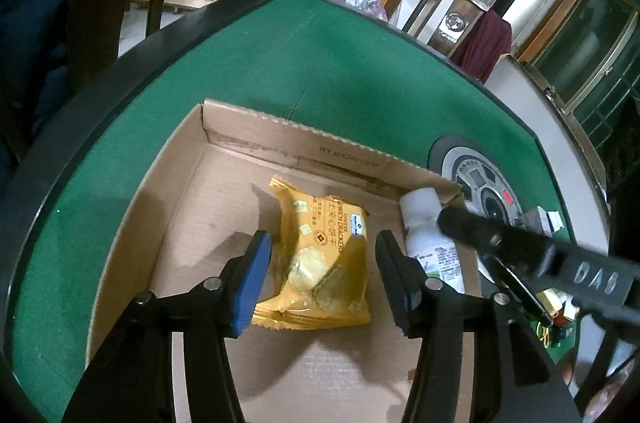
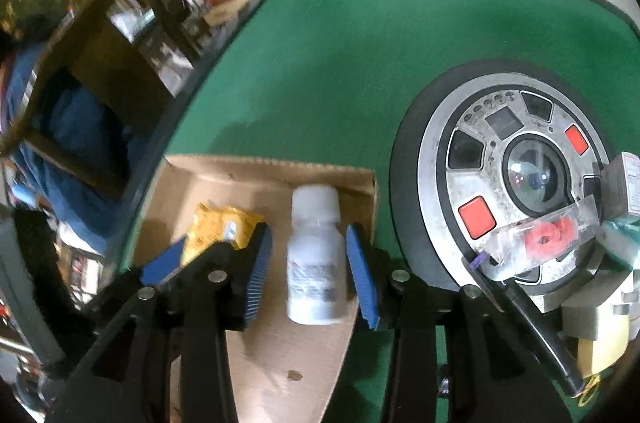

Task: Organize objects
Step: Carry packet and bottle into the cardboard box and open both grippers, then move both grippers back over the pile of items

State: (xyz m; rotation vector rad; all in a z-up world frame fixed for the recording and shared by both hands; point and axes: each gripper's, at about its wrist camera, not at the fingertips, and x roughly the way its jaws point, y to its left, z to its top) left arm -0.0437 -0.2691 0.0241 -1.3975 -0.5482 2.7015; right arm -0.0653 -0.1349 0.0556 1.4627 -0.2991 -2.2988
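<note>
— Green felt covers the worktop (image 1: 328, 71), which is edged by a black rim; what is carried on it?

— An open cardboard box (image 1: 192, 191) is seen near the worktop's left edge. A yellow cracker packet (image 1: 320, 263) is laid flat on the box floor, and a white bottle (image 2: 314, 259) is laid on its side along the box's right wall, cap toward the far wall.

— How are the fingers held?

— The left gripper (image 1: 324, 283) is spread wide, released, with the packet framed between its blue pads but not touched. The right gripper (image 2: 308, 275) is likewise held apart, the bottle lying between its pads with gaps on both sides.

— And beside the box?

— A round silver control panel (image 2: 516, 175) is set into the felt to the right, with a clear packet of red rings (image 2: 548, 235) resting on it.
</note>
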